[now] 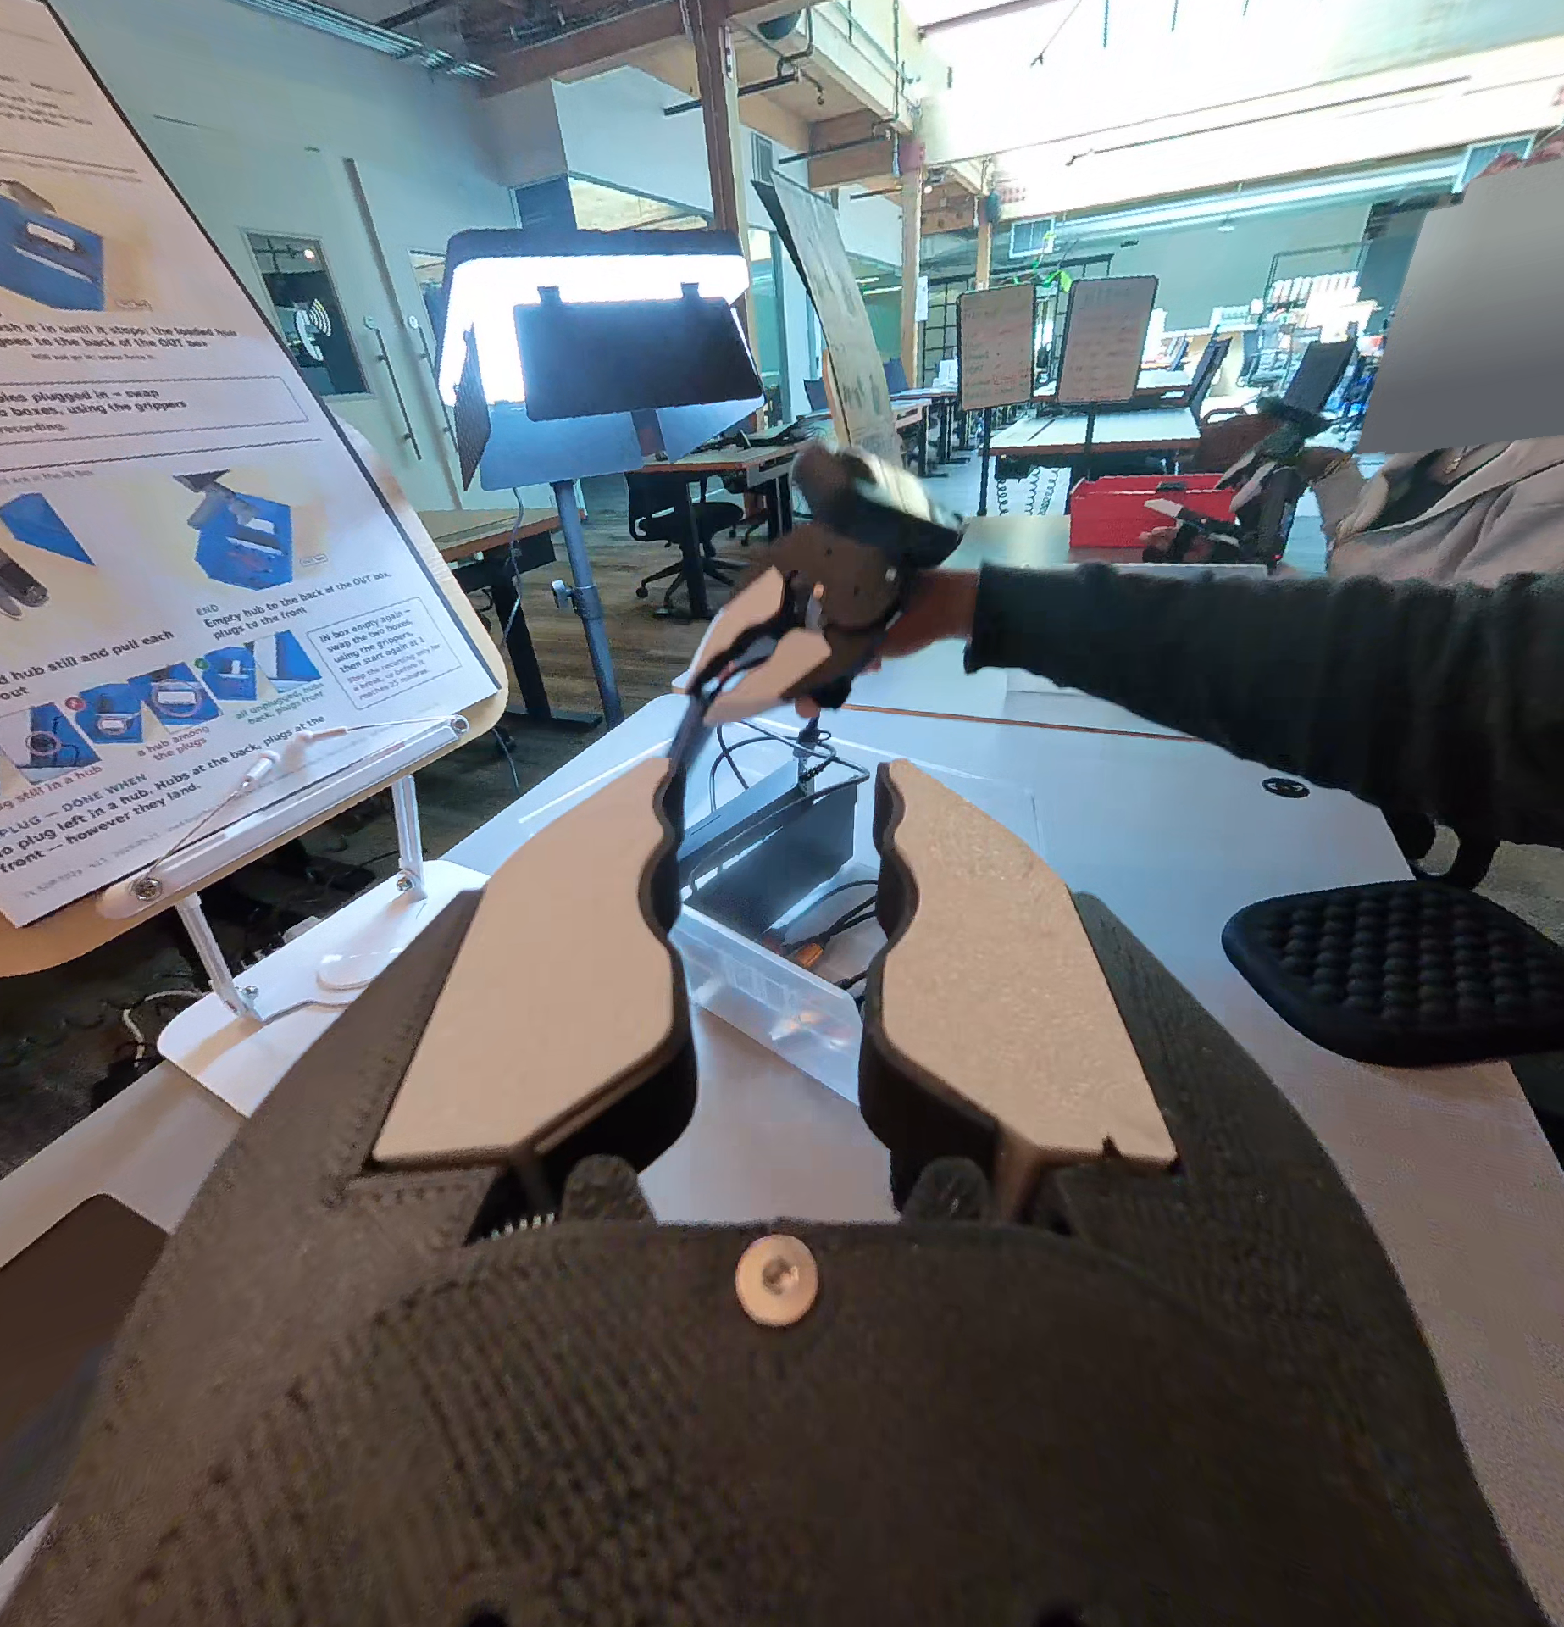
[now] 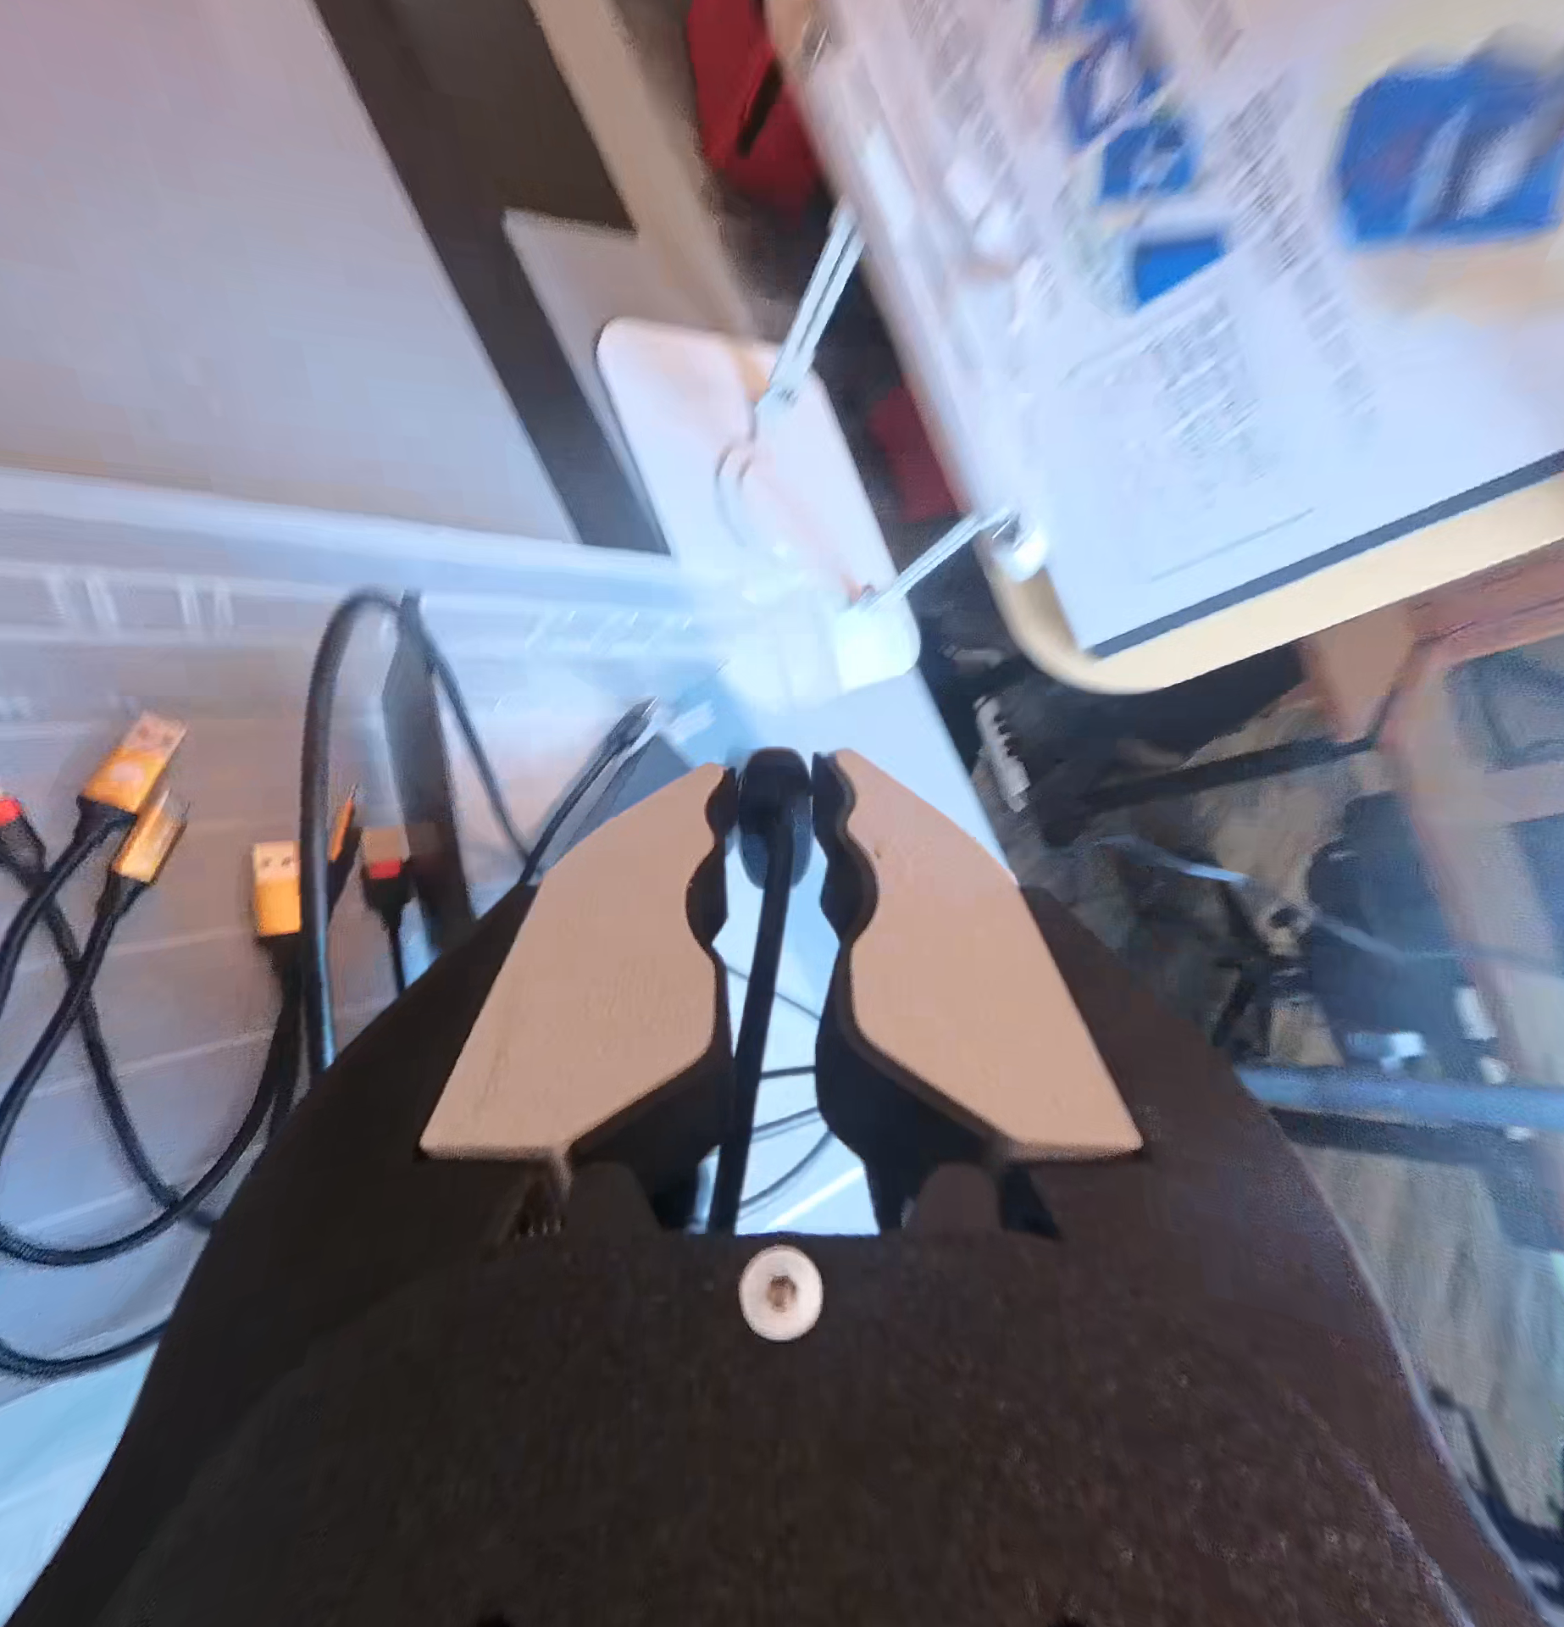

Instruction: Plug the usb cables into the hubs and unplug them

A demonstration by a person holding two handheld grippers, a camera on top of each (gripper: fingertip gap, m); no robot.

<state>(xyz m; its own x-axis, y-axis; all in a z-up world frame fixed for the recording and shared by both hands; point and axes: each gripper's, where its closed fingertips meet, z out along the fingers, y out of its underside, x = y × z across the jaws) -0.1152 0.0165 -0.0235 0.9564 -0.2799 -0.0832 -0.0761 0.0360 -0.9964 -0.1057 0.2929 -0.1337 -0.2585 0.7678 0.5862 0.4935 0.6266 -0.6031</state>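
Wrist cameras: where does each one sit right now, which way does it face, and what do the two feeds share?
Left wrist view: sits behind the open left tongs, facing across the white table at a clear bin holding a black hub; the right tongs and a dark sleeve reach in from the right.
Right wrist view: sits behind the right tongs, tilted down and blurred, shut on a black cable; orange plugs lie left.
Shared: the bin, the black cable, the instruction sheet on its stand.
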